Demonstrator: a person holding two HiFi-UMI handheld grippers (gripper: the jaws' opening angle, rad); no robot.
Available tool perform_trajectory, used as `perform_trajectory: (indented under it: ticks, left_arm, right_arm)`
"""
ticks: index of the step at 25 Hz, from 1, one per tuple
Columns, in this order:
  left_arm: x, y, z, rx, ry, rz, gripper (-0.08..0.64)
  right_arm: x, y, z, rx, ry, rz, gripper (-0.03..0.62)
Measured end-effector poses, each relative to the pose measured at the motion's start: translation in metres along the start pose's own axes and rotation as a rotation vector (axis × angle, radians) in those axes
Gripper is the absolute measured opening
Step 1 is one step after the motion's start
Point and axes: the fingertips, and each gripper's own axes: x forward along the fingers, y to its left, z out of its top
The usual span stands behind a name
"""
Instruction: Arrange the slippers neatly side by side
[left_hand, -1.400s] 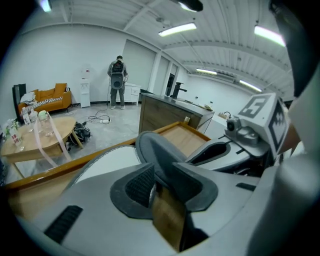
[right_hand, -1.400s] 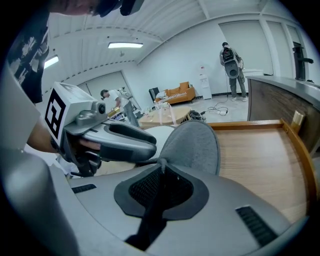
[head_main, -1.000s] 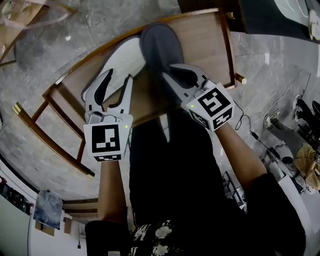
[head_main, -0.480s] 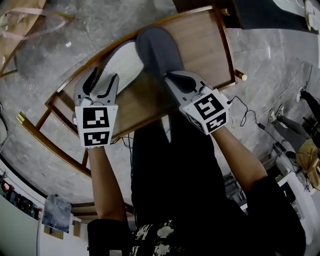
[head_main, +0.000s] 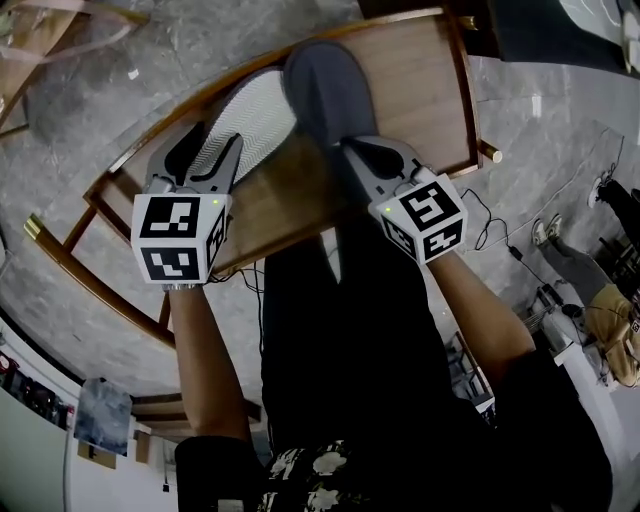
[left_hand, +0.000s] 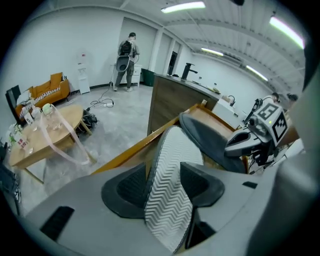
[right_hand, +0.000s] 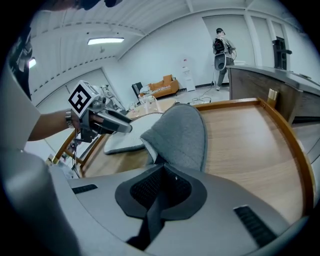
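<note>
I'm seeing a wooden table (head_main: 425, 95) with a raised rim standing on grey marbled floor (head_main: 200, 50). It's carrying two slippers: a white-soled slipper (head_main: 250, 125) lying sole-up, and a grey slipper (head_main: 325, 85) touching it at the toes.

Head view steeply downward; 2 gripper views low, close, sharing grey slipper (head_main: 325, 85).
</note>
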Motion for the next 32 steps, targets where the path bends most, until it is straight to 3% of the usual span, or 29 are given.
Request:
perform_trajectory:
  ticks: [4, 8, 14, 19, 24, 27, 32]
  left_arm:
    - [-0.005, -0.004, -0.004, -0.021, 0.012, -0.012, 0.168]
    - [-0.021, -0.010, -0.010, -0.042, 0.026, 0.012, 0.114]
    - [-0.040, -0.023, -0.023, -0.163, -0.001, 0.037, 0.071]
    - [-0.060, -0.033, -0.033, -0.215, -0.021, 0.074, 0.052]
    - [-0.079, -0.032, -0.040, -0.241, -0.042, 0.163, 0.043]
    - [-0.091, -0.021, -0.037, -0.282, -0.111, 0.259, 0.037]
    - [-0.102, -0.012, -0.039, -0.340, -0.174, 0.414, 0.035]
  right_arm:
    - [-0.003, 0.004, 0.009, -0.008, -0.016, -0.012, 0.000]
    - [-0.007, 0.022, 0.023, -0.023, -0.054, 0.035, 0.000]
    - [-0.006, 0.047, 0.027, -0.077, -0.053, 0.142, 0.000]
    - [0.002, 0.042, 0.014, -0.115, -0.015, 0.157, 0.000]
    - [0.009, 0.025, 0.003, -0.093, 0.024, 0.143, 0.000]
    - [0.007, 0.023, 0.003, -0.106, 0.023, 0.152, 0.000]
    - [-0.006, 0.041, 0.005, -0.125, 0.020, 0.244, 0.000]
